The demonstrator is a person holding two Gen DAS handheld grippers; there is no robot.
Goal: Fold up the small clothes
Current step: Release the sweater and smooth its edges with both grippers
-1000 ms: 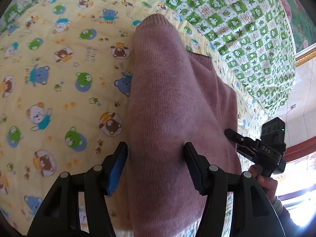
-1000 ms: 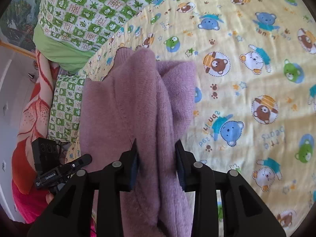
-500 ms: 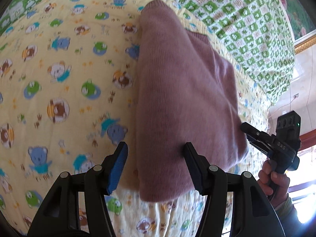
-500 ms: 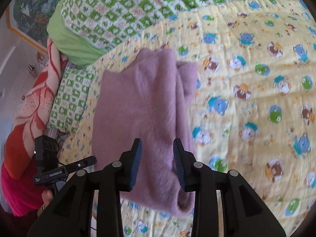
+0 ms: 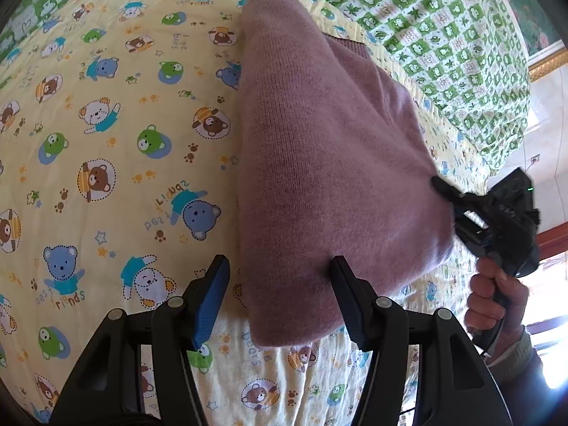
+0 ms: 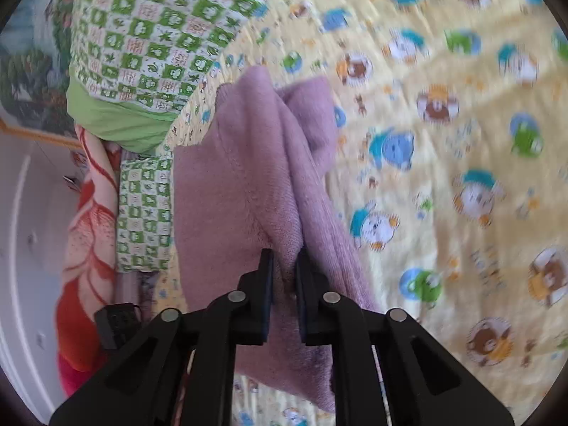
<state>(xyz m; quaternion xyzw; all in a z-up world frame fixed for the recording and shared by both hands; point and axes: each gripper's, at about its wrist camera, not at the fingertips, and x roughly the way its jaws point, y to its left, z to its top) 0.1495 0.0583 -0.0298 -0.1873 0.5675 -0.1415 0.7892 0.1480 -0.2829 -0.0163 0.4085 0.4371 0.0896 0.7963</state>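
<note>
A mauve sweater is lying folded on a yellow bear-print sheet, running from near the cameras toward a green checked quilt at the far side. The left gripper is standing released, its jaws spread wide on either side of the sweater's near left corner, the pads not pressing the knit. The right gripper has just been closing and is now pinching a raised ridge of the sweater at its near edge. In the left view it is showing at the sweater's right corner, carried by a hand. A red patterned blanket is bunching up at the far left.
</note>
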